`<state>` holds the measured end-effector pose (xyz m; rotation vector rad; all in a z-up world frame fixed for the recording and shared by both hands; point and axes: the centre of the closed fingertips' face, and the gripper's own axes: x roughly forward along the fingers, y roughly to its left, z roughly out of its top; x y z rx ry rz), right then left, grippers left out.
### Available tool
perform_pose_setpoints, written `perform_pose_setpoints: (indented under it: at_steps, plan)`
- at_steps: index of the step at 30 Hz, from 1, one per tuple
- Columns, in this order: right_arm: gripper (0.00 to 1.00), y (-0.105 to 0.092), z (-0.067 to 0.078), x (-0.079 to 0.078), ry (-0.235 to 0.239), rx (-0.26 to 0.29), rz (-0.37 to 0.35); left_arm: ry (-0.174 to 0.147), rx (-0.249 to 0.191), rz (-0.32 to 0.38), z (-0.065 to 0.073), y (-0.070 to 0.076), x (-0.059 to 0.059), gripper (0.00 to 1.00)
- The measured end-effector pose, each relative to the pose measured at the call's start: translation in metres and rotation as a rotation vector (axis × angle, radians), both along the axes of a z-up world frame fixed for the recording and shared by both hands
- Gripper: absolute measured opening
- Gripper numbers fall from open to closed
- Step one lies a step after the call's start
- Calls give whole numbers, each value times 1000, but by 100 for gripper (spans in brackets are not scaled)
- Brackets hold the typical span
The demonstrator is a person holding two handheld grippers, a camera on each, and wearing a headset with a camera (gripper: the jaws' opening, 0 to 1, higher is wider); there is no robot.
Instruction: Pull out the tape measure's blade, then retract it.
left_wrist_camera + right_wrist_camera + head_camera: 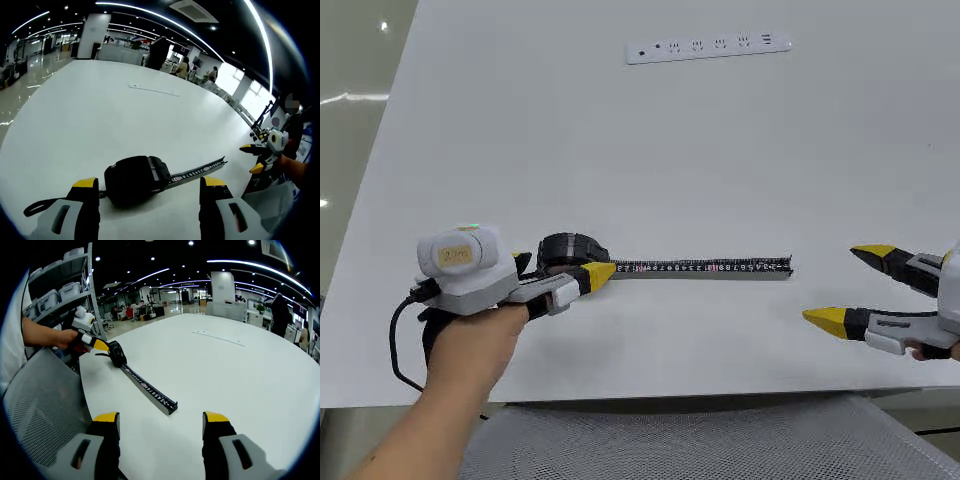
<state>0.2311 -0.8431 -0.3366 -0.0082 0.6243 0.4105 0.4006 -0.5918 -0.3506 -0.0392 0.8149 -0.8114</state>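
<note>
Head view: a black rounded tape measure case (572,250) sits on the white counter (620,150), its thin numbered steel blade (705,267) extended rightward. The left gripper (563,266) straddles the case, jaws spread. The right gripper (845,284) hangs open, apart from the blade's end. The case looks hard and compact, best pinched across its flat sides. The blade is probably springy.

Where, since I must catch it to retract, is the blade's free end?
In the head view, the blade's free end lies on the table, right of the tape measure case, short of the open right hand-held gripper.
</note>
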Motion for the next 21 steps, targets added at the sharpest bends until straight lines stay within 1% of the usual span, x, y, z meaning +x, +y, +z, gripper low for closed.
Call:
perform_pose_setpoints:
  at_steps: [4,6,9,17,21]
  plan:
    - [67,1,-1,1,-1,-6,7,-3,5,5,-2,-3,0,79]
    - [67,2,-1,1,-1,-5,9,0,-2,10,-3,-4,0,79]
    - [67,2,-3,0,2,-5,12,3,4,10,-6,-6,-2,79]
    - [66,1,-4,0,3,-8,13,4,-11,31,-6,-6,-1,79]
    - [65,4,-5,2,-1,-5,26,-9,3,40,-7,-6,0,77]
